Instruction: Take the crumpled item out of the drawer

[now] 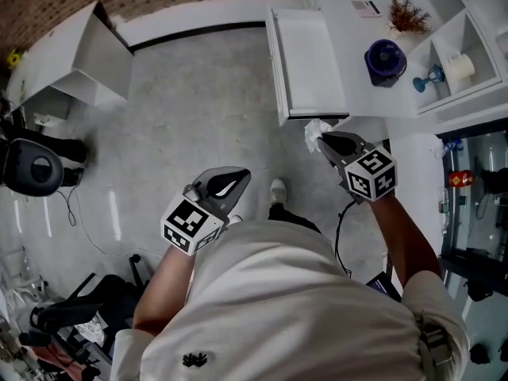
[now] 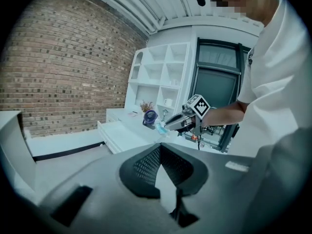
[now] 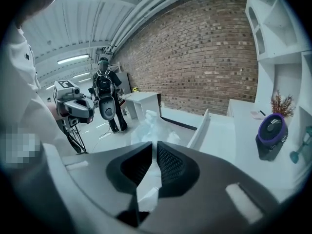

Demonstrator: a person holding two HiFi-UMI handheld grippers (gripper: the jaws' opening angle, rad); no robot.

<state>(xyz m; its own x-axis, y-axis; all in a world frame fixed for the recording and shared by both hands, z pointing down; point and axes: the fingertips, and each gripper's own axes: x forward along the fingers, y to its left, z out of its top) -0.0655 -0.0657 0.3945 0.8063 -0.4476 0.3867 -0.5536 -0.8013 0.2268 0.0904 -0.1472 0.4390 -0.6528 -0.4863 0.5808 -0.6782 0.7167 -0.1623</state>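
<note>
1. At the far left a white box-shaped cabinet (image 1: 87, 54) stands on the grey floor. A black round-backed chair (image 1: 32, 169) is below it in the head view.
2. The grey left gripper (image 1: 236, 179) hangs over the floor, well apart from the furniture. In the left gripper view its ribbed pads meet at the tips with nothing between them, so it is closed and empty.
3. A long white drawer (image 1: 309, 62) stands open from the white counter (image 1: 353, 42), and its pale bottom is in plain sight.
4. The white crumpled item (image 1: 313, 133), a scrunched piece of thin sheet, is outside the drawer. It is in the air just off the drawer's front corner.
5. The grey right gripper (image 1: 324, 140) is clamped on the crumpled item. In the right gripper view the sheet fills the slit between the pads and puffs out beyond the tips.
6. On the counter to the right of the drawer sit a round dark purple fan (image 1: 385, 60), a reddish-brown dried sprig (image 1: 406, 14) and a small flat card (image 1: 367, 8).
7. At the far right is a white shelf unit (image 1: 476, 22). One of its compartments holds a small blue stemmed cup (image 1: 429, 78) and a white roll (image 1: 459, 68), side by side.
</note>
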